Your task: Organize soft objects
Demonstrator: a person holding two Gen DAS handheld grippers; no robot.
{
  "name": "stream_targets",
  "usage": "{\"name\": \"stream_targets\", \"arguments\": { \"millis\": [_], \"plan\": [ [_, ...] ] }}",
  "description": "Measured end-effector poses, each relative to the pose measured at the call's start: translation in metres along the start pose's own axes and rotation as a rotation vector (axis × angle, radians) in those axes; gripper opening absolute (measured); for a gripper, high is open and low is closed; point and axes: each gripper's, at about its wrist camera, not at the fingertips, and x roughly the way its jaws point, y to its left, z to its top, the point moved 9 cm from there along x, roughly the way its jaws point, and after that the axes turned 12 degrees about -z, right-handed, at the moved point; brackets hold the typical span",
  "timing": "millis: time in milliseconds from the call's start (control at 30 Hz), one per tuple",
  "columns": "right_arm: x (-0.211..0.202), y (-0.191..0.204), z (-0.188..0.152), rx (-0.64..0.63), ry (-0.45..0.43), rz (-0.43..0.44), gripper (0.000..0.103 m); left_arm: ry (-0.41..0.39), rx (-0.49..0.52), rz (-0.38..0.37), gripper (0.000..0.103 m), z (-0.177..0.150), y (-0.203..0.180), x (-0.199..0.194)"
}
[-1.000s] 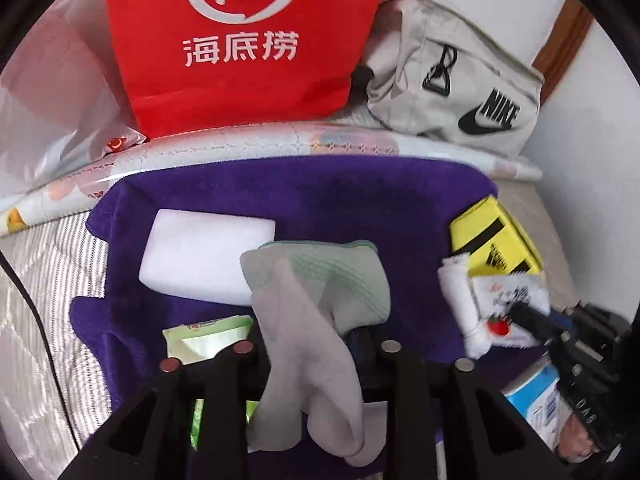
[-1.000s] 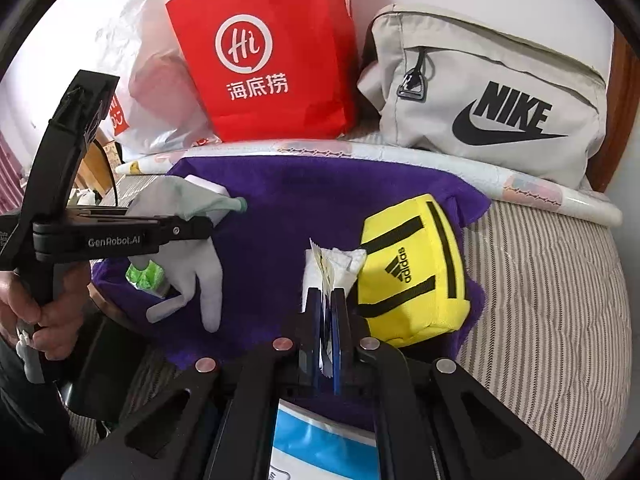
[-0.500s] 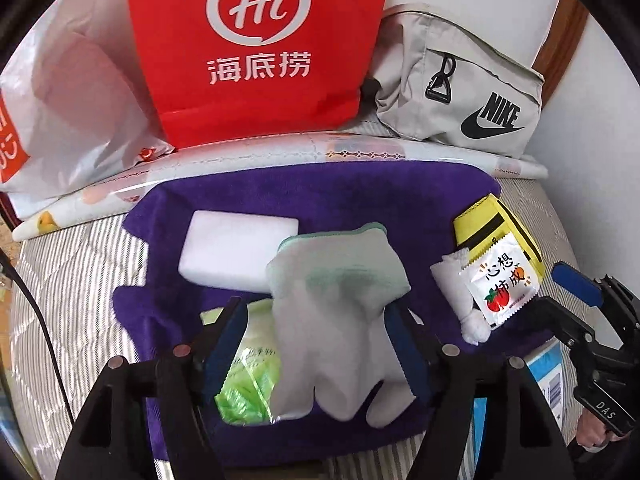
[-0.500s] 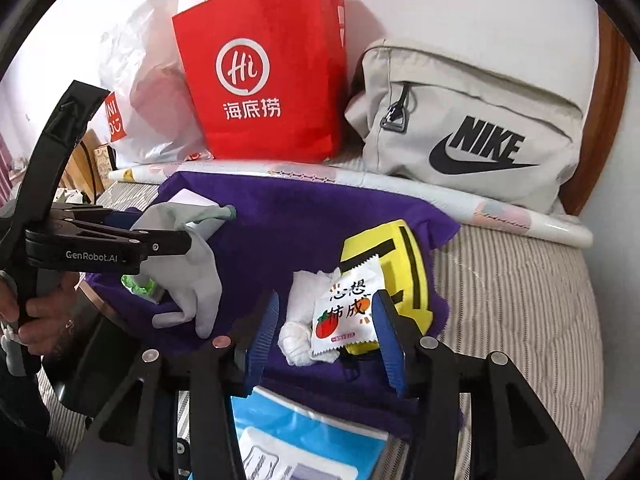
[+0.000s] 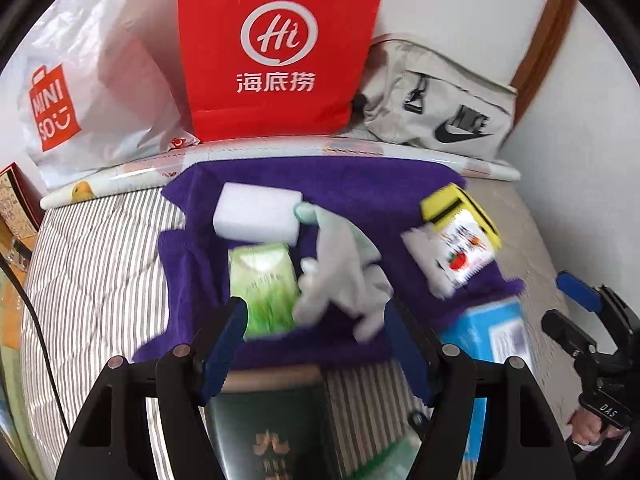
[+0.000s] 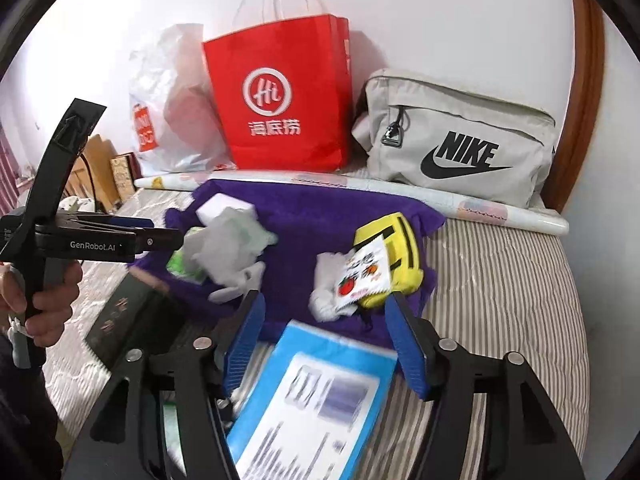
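Note:
A purple towel (image 5: 360, 188) (image 6: 320, 216) lies on the striped bed. On it lie a white sponge block (image 5: 256, 212), a green tissue pack (image 5: 266, 288), a grey glove (image 5: 344, 268) (image 6: 232, 244), a white cloth (image 6: 326, 288), a tomato snack packet (image 5: 464, 256) (image 6: 362, 276) and a yellow pouch (image 5: 448, 204) (image 6: 400, 248). My left gripper (image 5: 316, 344) is open and empty, just in front of the glove and tissue pack. My right gripper (image 6: 322, 344) is open and empty, in front of the snack packet.
A red paper bag (image 5: 276, 48), a white plastic bag (image 5: 88, 92) and a grey Nike bag (image 6: 460, 140) stand behind the towel, with a rolled sheet (image 6: 480, 204) before them. A blue package (image 6: 312, 396) and a dark green booklet (image 5: 276, 436) lie near the bed's front.
My left gripper opened, dropped the grey glove onto the towel and pulled back. My right gripper opened, left the snack packet on the white cloth and yellow pouch, and pulled back.

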Motion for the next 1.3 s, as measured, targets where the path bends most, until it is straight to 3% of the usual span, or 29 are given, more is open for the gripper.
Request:
{"name": "stream_targets", "arguments": {
  "millis": [467,600,767,800,867,1033,1300],
  "plan": [
    [-0.058,0.054,-0.077,-0.053,0.041,0.080,0.062,-0.036,-0.043,-0.012,0.069,-0.091,0.005,-0.054],
    [-0.067,0.071,-0.102,-0.084,0.069,0.104,0.044,-0.044,-0.054,-0.031,0.069,-0.113,0.007,-0.061],
    [-0.062,0.087,-0.129,-0.086,0.104,0.128,0.040,-0.040,-0.071,-0.052,0.069,-0.135,0.012,-0.060],
    [-0.059,0.090,-0.134,-0.088,0.112,0.128,0.035,-0.037,-0.077,-0.056,0.069,-0.140,0.014,-0.058],
    [-0.050,0.096,-0.143,-0.102,0.133,0.115,0.029,-0.031,-0.086,-0.062,0.069,-0.148,0.018,-0.055],
    [-0.038,0.099,-0.152,-0.152,0.112,0.040,0.029,-0.028,-0.084,-0.022,0.069,-0.160,0.029,-0.050],
    [-0.020,0.102,-0.168,-0.250,0.111,-0.044,0.029,-0.011,-0.080,-0.049,0.069,-0.165,0.028,-0.037]
  ]
}}
